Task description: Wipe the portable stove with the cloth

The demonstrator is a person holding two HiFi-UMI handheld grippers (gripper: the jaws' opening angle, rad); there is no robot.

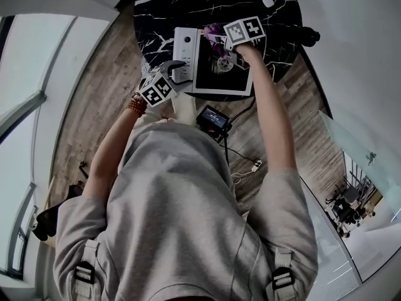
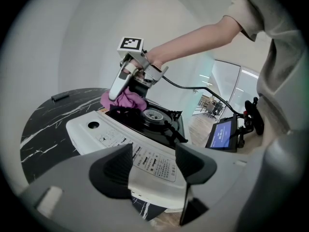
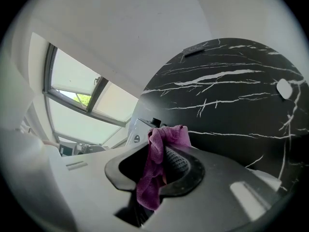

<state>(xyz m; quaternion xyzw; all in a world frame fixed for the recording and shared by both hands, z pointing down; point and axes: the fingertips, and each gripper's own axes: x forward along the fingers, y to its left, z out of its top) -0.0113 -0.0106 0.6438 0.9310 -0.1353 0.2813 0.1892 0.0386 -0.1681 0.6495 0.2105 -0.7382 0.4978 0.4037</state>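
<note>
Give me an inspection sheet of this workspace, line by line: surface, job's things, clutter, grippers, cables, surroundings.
Surface: round black marble table with white veins.
Job's things: white portable stove with a black burner top, at the table's near edge; purple cloth on the burner top's far corner.
Clutter: small white pebble-like object; flat dark strip by the far rim.
Grippers: left gripper astride the stove's front panel, seemingly clamping it; right gripper shut on the cloth.
Cables: black cable from the right gripper; small lit screen beside the table.
Surroundings: wood-plank floor; windows.
</note>
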